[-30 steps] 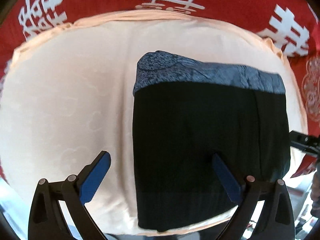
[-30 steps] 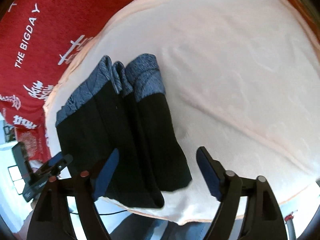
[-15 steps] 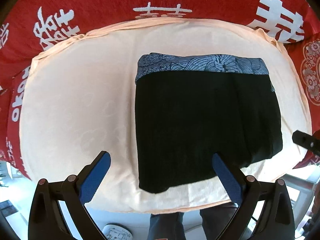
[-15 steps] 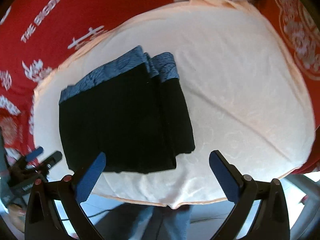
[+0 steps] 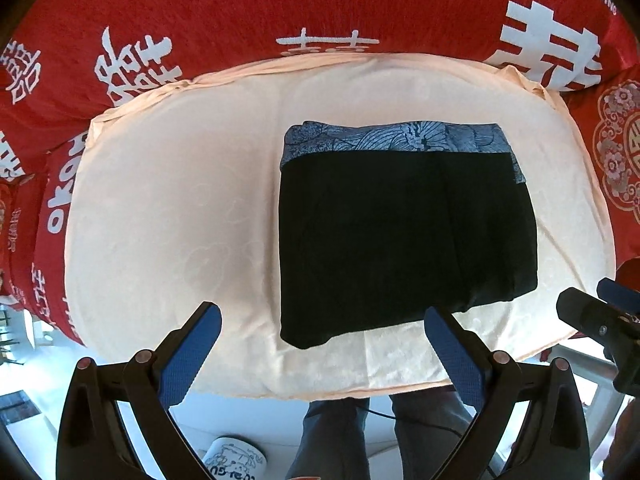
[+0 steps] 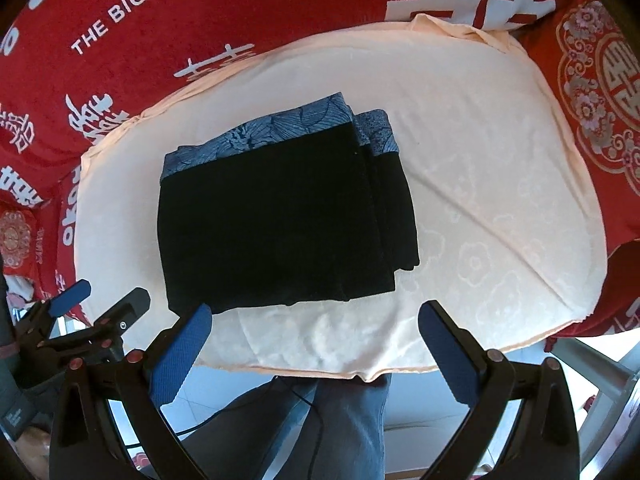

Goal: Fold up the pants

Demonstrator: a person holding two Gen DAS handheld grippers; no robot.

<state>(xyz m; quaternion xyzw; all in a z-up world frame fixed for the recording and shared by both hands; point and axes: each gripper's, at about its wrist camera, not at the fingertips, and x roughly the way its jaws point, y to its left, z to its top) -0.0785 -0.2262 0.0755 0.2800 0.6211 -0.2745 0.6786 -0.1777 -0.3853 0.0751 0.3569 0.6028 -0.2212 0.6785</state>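
Observation:
The black pants [image 5: 404,236] [image 6: 280,216] lie folded into a neat rectangle on a cream cloth [image 5: 172,208] [image 6: 492,168], with a blue patterned waistband along the far edge. My left gripper [image 5: 320,320] hangs open above the cloth's near edge, nothing between its blue pads. My right gripper [image 6: 316,320] is also open and empty, raised over the near edge, just short of the pants. Each gripper shows in the other's view: the right gripper [image 5: 600,316] at the right edge, the left gripper [image 6: 92,312] at lower left.
A red cloth with white lettering [image 5: 280,8] [image 6: 160,20] surrounds the cream cloth. The person's legs in blue trousers [image 6: 340,420] [image 5: 340,432] stand below the near edge. A printed mug [image 5: 234,462] sits on the floor at lower left.
Both grippers have pulled back and upward from the pants, so the whole folded bundle and the table edge now show. The pants have not moved.

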